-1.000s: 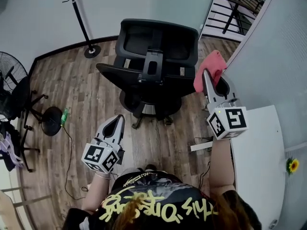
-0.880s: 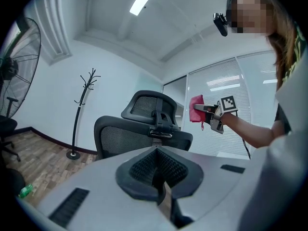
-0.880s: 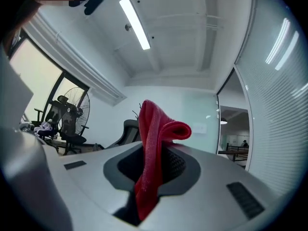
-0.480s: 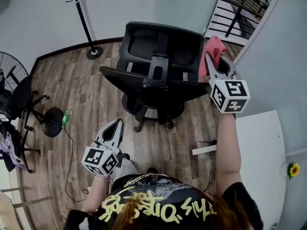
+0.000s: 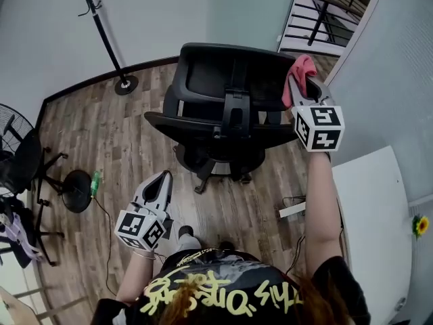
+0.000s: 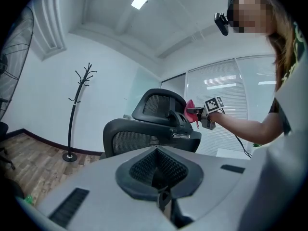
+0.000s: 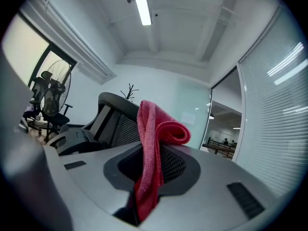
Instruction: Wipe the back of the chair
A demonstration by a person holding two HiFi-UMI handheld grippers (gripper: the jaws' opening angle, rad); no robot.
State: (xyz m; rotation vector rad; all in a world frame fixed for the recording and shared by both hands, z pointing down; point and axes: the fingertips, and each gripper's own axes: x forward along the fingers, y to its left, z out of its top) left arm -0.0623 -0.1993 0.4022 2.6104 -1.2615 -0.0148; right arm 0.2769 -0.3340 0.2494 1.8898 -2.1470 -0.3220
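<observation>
Right gripper view showed the right gripper point(image 7: 144, 196) clamped on a red cloth point(image 7: 154, 138), whose folded top stood up above the jaws. From the head view, the right arm reached forward, nearly straight. It held the cloth at the upper right edge of the back of the black chair point(image 5: 230, 93); whether cloth and back touched could not be made out. The left gripper point(image 5: 161, 181), its jaws together on nothing, hung low by the person's left side over the wooden floor point(image 5: 101, 134), well apart from the chair. Against a second earlier, the right gripper had moved forward and up from beside the seat to the backrest edge and the arm had stretched out further. The left gripper had hardly shifted.
</observation>
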